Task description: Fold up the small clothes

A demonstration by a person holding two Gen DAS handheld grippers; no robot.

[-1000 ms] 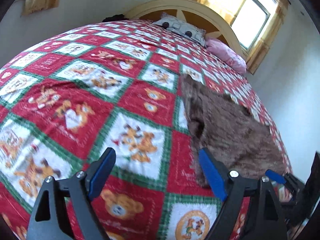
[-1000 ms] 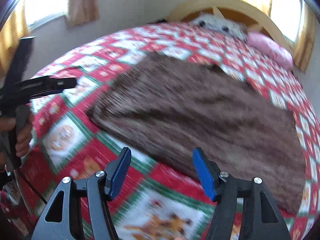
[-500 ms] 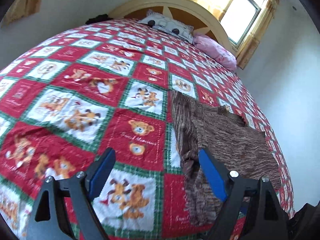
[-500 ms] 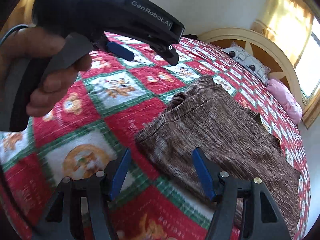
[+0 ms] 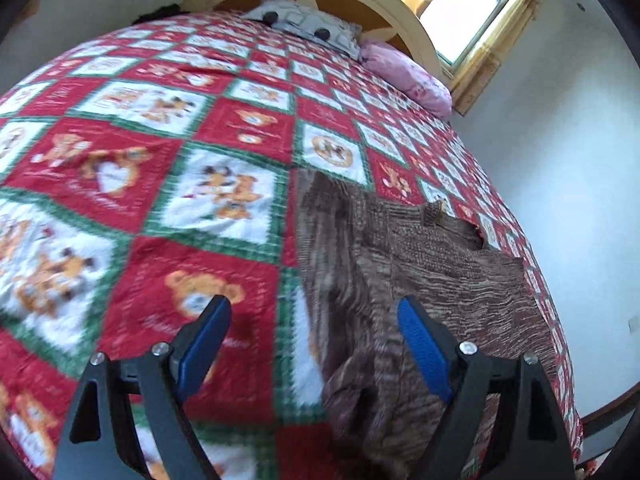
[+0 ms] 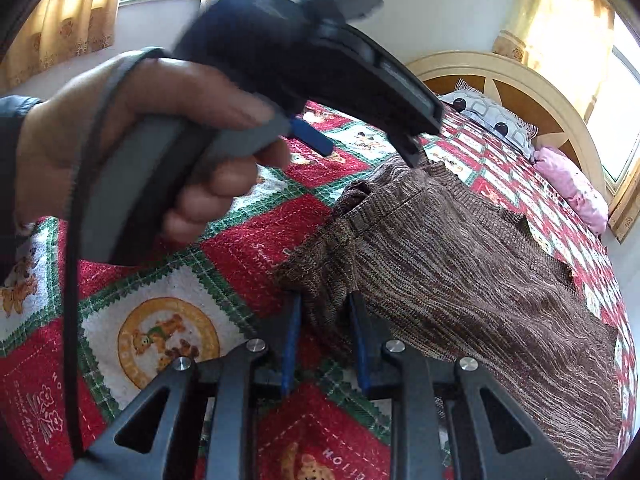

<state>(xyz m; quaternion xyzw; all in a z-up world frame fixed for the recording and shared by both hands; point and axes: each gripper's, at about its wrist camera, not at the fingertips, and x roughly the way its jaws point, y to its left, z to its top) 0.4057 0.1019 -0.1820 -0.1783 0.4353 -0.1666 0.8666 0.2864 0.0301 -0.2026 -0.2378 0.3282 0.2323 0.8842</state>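
Right tongs [image 6: 325, 320] closing on brown garment [image 6: 460, 264] corner; left tongs [image 5: 314, 336] gape empty, blurred.

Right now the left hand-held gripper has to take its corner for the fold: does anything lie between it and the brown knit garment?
Nothing visible does. The left hand-held gripper hangs open over the brown knit garment's edge on the quilt.

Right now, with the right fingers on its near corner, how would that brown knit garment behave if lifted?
Probably floppy: the brown knit garment already bunches between the closing right gripper, so the rest should sag and trail. It looks thin and flat on the quilt, so likely light. The ribbed knit seems grippy, unlikely to slip.
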